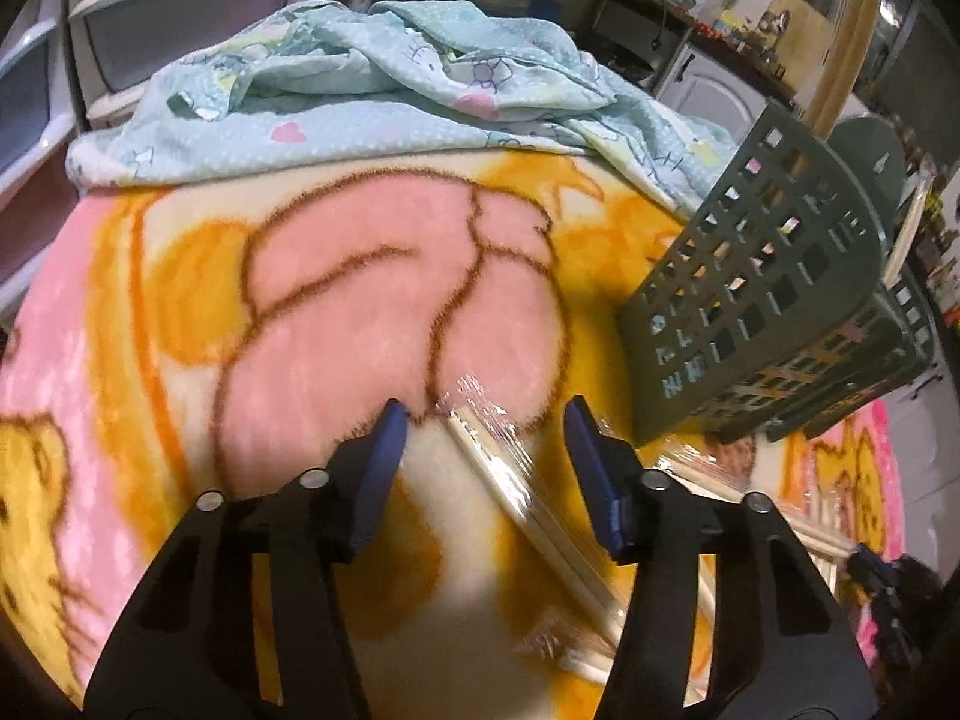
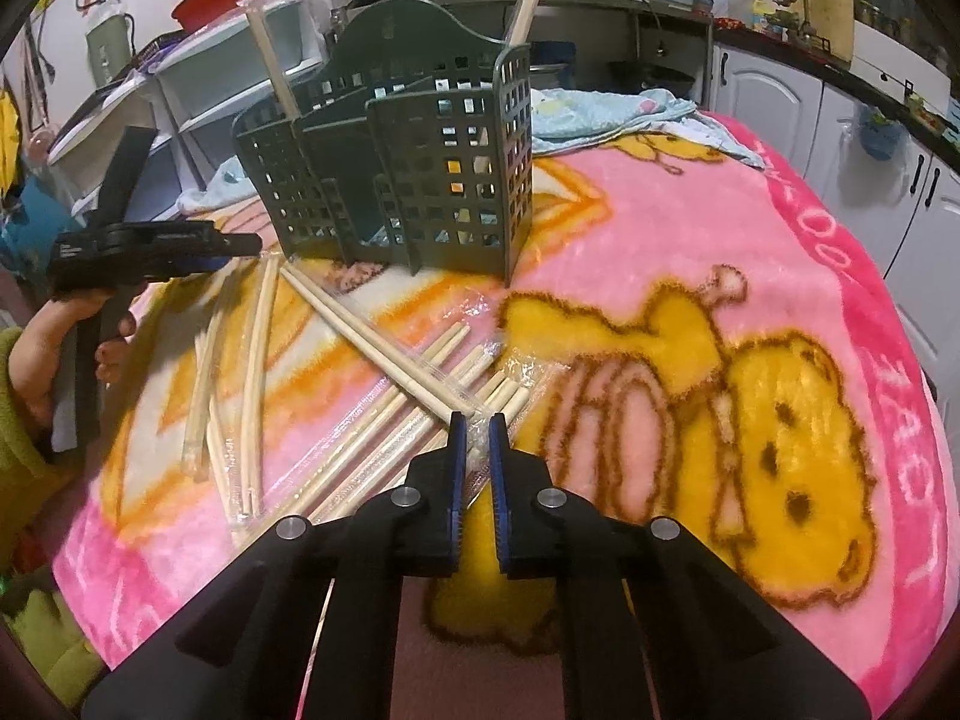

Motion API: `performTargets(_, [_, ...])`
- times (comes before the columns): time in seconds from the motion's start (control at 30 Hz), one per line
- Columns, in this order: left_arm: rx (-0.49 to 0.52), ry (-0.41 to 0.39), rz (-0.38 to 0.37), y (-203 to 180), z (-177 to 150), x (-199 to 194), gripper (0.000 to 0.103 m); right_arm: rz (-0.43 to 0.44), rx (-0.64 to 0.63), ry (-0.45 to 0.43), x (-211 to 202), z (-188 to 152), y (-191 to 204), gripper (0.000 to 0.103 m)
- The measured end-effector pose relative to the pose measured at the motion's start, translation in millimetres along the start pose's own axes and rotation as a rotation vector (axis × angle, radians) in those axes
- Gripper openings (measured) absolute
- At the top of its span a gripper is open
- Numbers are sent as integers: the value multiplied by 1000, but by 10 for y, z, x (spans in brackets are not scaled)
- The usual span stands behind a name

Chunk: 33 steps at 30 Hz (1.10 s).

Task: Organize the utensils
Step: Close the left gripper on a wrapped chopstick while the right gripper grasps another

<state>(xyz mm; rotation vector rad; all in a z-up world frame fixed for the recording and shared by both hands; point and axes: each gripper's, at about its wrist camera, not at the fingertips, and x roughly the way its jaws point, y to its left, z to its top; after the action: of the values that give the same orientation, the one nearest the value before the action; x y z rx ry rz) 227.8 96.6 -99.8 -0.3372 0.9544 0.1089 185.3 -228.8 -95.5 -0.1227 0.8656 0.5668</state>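
A dark green perforated utensil holder (image 2: pixel 408 174) stands on the blanket with two wrapped chopstick pairs upright in it (image 2: pixel 273 69); it also shows in the left wrist view (image 1: pixel 774 306). Several plastic-wrapped chopstick pairs (image 2: pixel 372 420) lie in front of it. My right gripper (image 2: pixel 477 420) is shut on the near end of one wrapped pair (image 2: pixel 372 336) that points toward the holder. My left gripper (image 1: pixel 486 420) is open, its fingers either side of another wrapped pair (image 1: pixel 516 480) lying on the blanket. The left gripper also shows in the right wrist view (image 2: pixel 240 246).
A pink and yellow cartoon blanket (image 2: pixel 690 228) covers the table. A crumpled light blue cloth (image 1: pixel 360 90) lies at the far side. White cabinets (image 2: pixel 840 138) and shelves (image 2: pixel 198 72) stand behind.
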Motion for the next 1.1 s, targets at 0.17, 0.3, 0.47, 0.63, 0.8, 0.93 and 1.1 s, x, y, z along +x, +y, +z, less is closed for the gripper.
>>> performTargets(0.17, [45,-6,40,-10,29,37,26,2,-7,-24,-105,26,31,6])
performTargets(0.3, [31,-6,21,76,44,28,13,2,-18,-48,-212,67,93,5])
performTargets(0.47, [-10,-10,-65,179,55,-59,10,-2,-36,-80,-333,132,199,4])
performTargets(0.63, [-1,-72,-134,120,46,-353,9,3,-54,-120,-466,196,304,4])
performTargets(0.8, [36,-141,-184,-61,38,-697,8,10,-82,-157,-606,242,409,3])
performTargets(0.93, [64,-187,-215,-228,9,-935,7,10,-87,-185,-725,274,438,3])
performTargets(1.1, [119,-230,-265,-496,-11,-1181,6,5,-85,-216,-855,304,439,3])
